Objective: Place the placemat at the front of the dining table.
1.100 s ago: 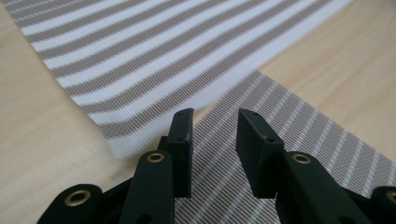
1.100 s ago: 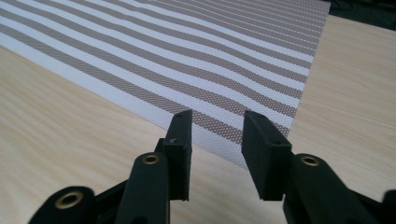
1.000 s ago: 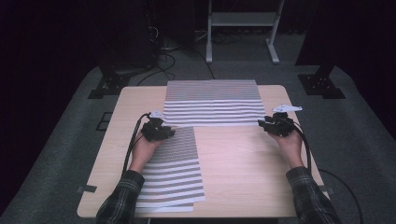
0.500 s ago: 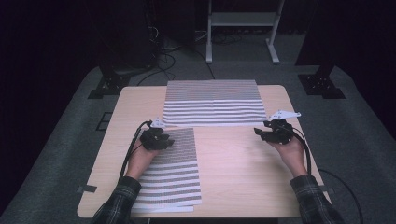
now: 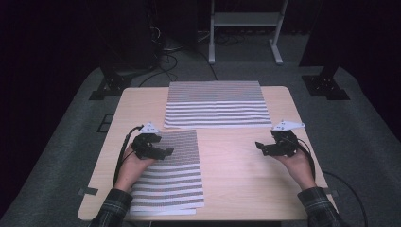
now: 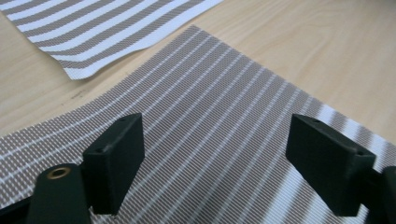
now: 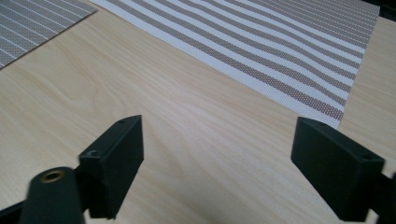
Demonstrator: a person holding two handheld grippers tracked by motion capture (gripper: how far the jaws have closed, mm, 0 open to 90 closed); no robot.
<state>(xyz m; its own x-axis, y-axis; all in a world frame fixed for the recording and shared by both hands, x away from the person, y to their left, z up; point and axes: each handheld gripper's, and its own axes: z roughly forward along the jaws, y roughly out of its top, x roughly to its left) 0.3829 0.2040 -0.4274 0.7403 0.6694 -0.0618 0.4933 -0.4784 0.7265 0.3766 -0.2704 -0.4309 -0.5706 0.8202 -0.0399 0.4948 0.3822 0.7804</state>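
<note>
Both grippers, left [image 5: 166, 152] and right [image 5: 259, 146], just opened, empty; flat stripy brown-and-white mat [image 5: 215, 104] lies ahead of them

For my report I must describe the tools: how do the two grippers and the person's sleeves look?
Both the left gripper and the right gripper are black, each with two flat rectangular jaws and a pale grey three-cornered plate on top. A black cable trails back from each. The sleeves are dark plaid.
</note>
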